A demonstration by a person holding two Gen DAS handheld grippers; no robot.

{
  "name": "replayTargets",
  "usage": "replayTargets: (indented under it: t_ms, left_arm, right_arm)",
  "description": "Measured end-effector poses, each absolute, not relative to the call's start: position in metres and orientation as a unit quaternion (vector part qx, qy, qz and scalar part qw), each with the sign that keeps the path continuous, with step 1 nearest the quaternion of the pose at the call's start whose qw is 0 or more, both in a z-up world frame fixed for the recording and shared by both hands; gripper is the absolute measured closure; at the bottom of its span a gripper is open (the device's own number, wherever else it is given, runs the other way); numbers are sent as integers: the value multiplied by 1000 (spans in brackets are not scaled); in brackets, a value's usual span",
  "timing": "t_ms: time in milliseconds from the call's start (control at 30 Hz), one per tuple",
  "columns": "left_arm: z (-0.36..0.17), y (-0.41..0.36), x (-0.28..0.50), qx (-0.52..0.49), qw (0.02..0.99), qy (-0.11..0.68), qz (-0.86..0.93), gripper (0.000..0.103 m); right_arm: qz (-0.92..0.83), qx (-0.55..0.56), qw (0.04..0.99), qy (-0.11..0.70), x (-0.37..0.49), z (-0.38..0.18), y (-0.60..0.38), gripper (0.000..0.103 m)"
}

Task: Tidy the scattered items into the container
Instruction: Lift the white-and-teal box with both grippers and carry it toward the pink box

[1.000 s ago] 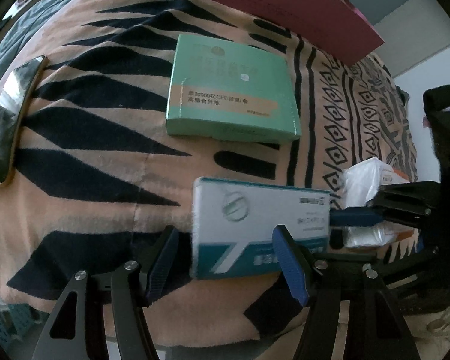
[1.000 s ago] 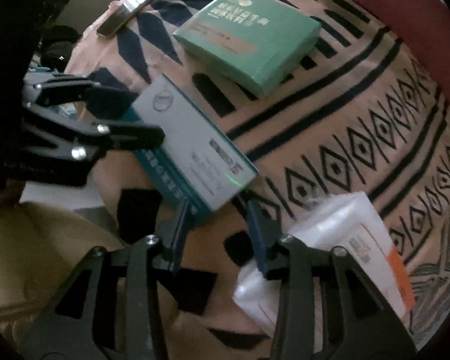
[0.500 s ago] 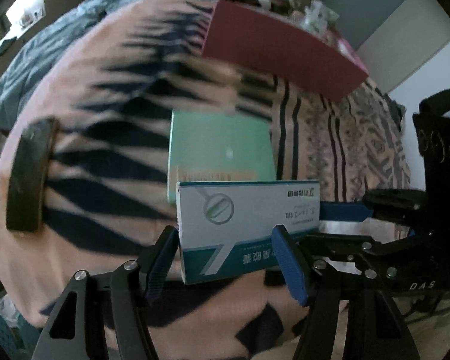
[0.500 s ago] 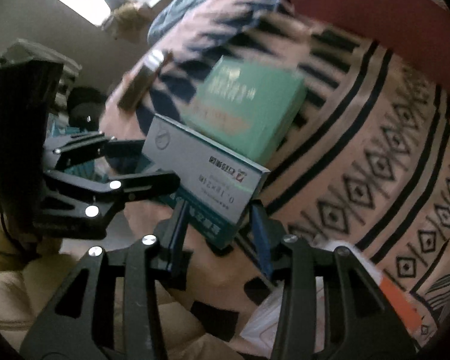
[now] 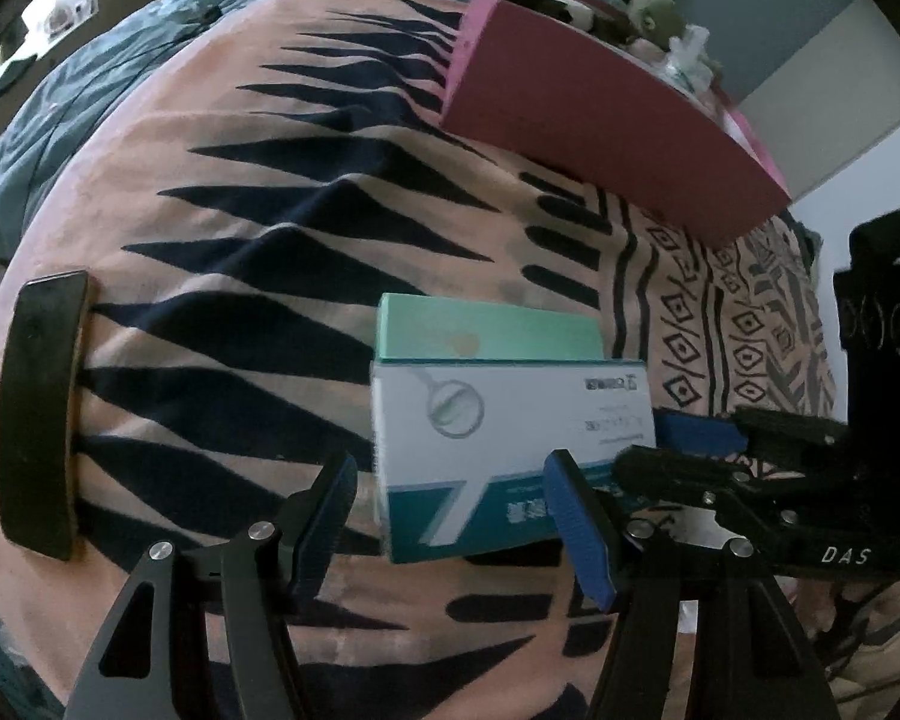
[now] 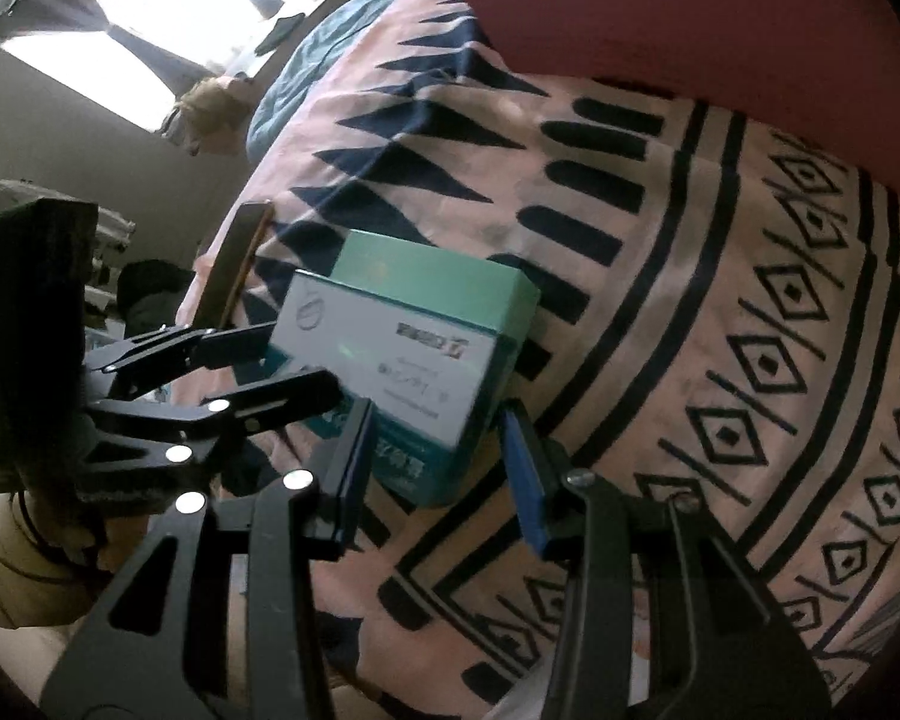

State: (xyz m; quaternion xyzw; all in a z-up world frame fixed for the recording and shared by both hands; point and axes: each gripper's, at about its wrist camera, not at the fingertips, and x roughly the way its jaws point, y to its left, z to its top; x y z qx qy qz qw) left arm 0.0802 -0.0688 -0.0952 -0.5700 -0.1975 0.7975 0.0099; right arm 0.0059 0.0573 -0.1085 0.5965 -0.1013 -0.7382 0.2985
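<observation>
bed with a pink blanket (image 5: pixel 222 324) in black triangle print, window glare behind. white-and-teal carton (image 5: pixel 510 450) is lifted off the blanket, pinched from both ends: left gripper (image 5: pixel 450 525) clamps one end, right gripper (image 6: pixel 435 462) clamps the other. green box (image 5: pixel 486 327) lies on the blanket just behind the carton. magenta container (image 5: pixel 606 138) sits well beyond the carton; dark phone (image 5: pixel 39 408) far to its left.

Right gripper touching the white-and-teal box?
Touching. The left wrist view shows the right gripper with its jaws clamped on the right end of the white-and-teal box.
</observation>
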Motion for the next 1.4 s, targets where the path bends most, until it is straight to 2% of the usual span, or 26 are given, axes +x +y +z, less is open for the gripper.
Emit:
replayTargets:
  t_ms: [200,267,367,1400]
  left_arm:
    - [-100,-76,77,-577,27,-215,788,38]
    - [-98,-73,76,-577,36,-211,788,47]
    - [-94,-68,75,-580,36,-197,789,48]
    - [-13,-53,23,-505,105,-155,842,48]
  right_arm:
    - [-733,599,299,-122,4,-113,56,58]
    - [-733,600,297,-120,4,-114,53,58]
    - [-740,596,290,-117,3,-112,52,58]
    - [-826,504,220,-122,-15,-19,85,59]
